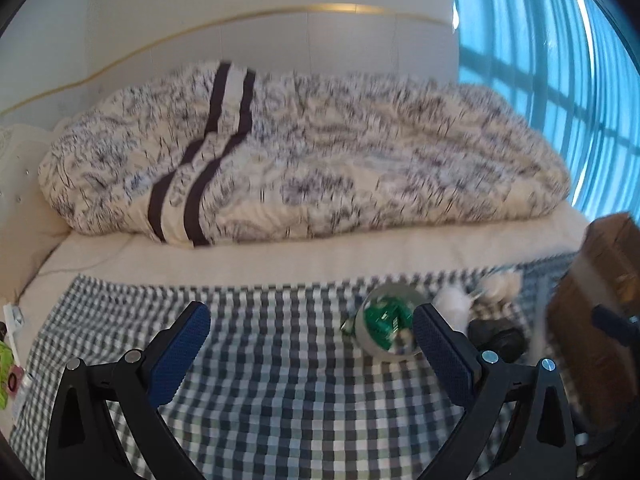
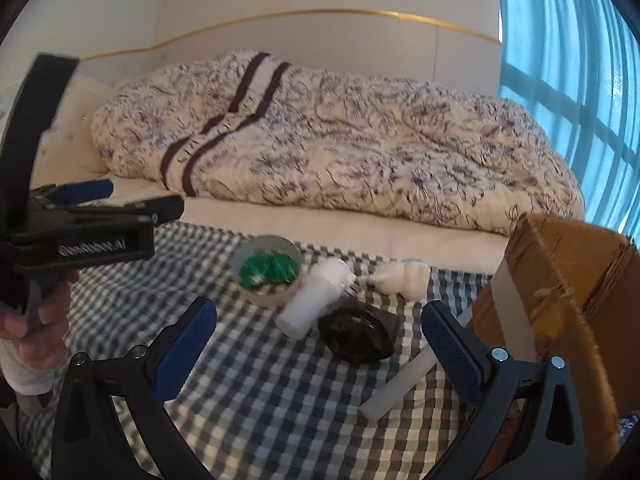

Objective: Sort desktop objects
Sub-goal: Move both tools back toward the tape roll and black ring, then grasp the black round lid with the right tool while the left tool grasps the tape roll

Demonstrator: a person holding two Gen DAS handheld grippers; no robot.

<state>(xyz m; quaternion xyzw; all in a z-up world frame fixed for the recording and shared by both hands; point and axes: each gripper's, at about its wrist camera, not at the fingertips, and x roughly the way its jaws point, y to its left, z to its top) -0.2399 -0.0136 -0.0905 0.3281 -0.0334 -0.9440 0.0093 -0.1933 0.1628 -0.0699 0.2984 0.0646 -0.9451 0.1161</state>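
Note:
On the checked cloth point(image 2: 256, 408) lie a round tin holding green pieces point(image 2: 266, 270), a white bottle point(image 2: 316, 298) on its side, a black round object point(image 2: 356, 334), a white wad point(image 2: 404, 278) and a white stick point(image 2: 400, 384). My right gripper point(image 2: 320, 346) is open, hovering short of them with nothing between its fingers. A hand point(image 2: 36, 332) holds my left gripper point(image 2: 132, 200) at the left, above the cloth. In the blurred left wrist view the left gripper point(image 1: 312, 354) is open and empty. There the tin point(image 1: 384, 328) lies just beyond its right finger, with the black object point(image 1: 496, 338) further right.
An open cardboard box point(image 2: 560, 300) stands at the right edge of the cloth, also seen as the box point(image 1: 600, 300). A bed with a patterned duvet point(image 2: 340, 140) lies behind. Blue curtains point(image 2: 580, 80) hang at the right. A green packet point(image 1: 6, 364) sits at the far left.

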